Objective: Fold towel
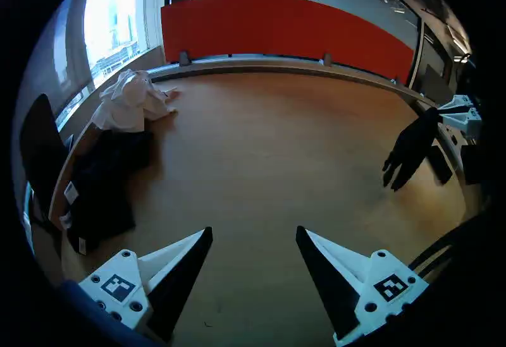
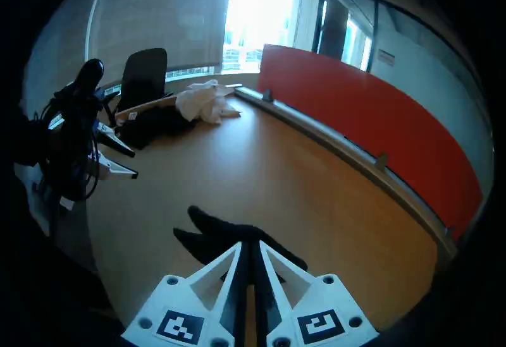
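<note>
A small black cloth hangs from my right gripper at the right of the left gripper view, above the wooden table. In the right gripper view the same black cloth spreads out just past my right gripper, whose fingers are shut on it. My left gripper stands open over bare table with nothing between its fingers. It also appears, open, at the left of the right gripper view as the left gripper.
A crumpled white cloth lies at the table's far corner beside a dark cloth. A red partition runs along the far edge. A black chair stands by the window.
</note>
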The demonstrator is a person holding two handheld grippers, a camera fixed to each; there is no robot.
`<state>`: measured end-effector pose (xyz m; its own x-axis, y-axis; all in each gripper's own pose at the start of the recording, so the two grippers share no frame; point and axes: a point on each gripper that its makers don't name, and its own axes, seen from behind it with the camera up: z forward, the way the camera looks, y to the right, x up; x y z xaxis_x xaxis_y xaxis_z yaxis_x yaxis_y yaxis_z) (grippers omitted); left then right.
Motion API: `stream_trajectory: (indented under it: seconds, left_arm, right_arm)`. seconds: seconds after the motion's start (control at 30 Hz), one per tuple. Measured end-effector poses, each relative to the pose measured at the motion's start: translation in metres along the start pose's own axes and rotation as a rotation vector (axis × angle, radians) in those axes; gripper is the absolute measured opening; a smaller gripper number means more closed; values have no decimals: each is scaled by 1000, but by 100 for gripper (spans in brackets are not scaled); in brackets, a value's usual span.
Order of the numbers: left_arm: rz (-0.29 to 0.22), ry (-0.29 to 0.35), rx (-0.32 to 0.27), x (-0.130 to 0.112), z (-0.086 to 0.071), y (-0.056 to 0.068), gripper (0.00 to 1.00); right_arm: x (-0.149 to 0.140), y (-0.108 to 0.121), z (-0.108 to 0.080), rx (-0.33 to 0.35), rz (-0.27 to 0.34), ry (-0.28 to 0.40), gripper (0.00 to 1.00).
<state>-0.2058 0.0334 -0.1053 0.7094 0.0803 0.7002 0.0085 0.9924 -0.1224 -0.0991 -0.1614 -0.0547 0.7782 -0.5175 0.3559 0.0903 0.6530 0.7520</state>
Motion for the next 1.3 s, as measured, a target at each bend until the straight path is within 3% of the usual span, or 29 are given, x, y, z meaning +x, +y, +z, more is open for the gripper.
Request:
stream_trajectory:
  seconds: [0.6, 1.3]
  left_arm:
    - [20, 6, -23, 12, 8, 8, 98]
    - [39, -2, -30, 20, 17, 14, 99]
  right_arm:
    - [-11, 56, -25, -97, 71, 3, 4]
    - [-35, 133, -62, -195, 107, -27, 4]
